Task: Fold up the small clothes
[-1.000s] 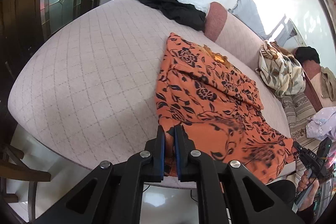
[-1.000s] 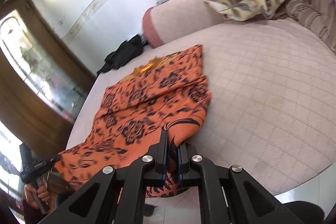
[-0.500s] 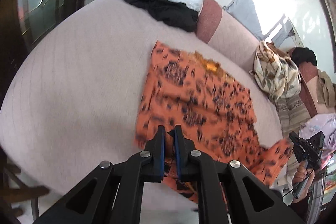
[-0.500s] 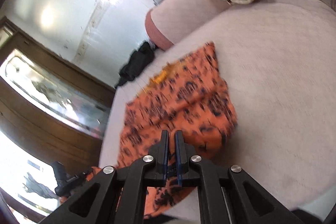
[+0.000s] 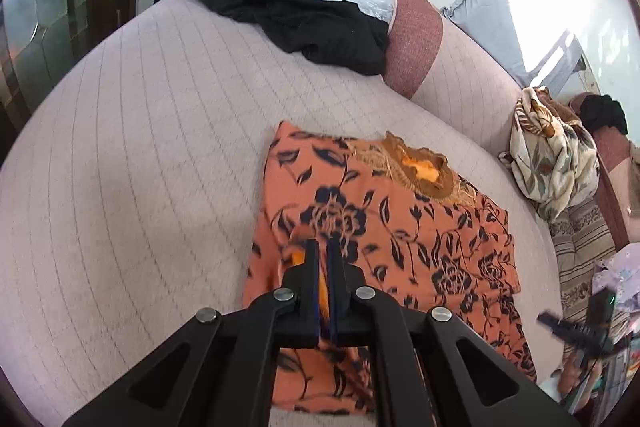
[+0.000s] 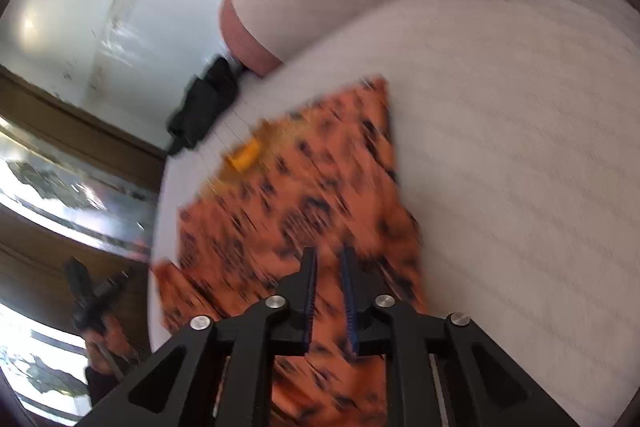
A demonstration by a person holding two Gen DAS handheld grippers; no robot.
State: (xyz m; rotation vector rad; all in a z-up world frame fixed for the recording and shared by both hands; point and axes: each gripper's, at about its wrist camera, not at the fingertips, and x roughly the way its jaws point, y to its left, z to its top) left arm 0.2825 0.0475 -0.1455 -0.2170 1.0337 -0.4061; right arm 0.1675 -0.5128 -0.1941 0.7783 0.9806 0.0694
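Note:
An orange garment (image 5: 400, 227) with dark flowers lies on the quilted bed (image 5: 140, 147), its lower part doubled over toward the yellow-brown neckline (image 5: 424, 171). My left gripper (image 5: 323, 247) is shut on a fold of that orange cloth at the garment's left side. In the right wrist view the picture is blurred; my right gripper (image 6: 329, 261) hangs over the orange garment (image 6: 312, 195), its jaws opening with a gap between the blue pads and the cloth lying below them, not pinched. The left gripper (image 6: 94, 291) also shows at the far left, held by a hand.
A black garment (image 5: 312, 23) lies at the bed's far end beside a reddish bolster (image 5: 414, 43). A cream leaf-print cloth pile (image 5: 552, 155) sits at the right. A wooden door with glass (image 6: 60, 187) stands past the bed's left edge.
Both grippers carried the garment's lower hem forward over its body, so it now lies shorter and doubled. The right jaws, shut on the cloth before, have parted. The left stays shut.

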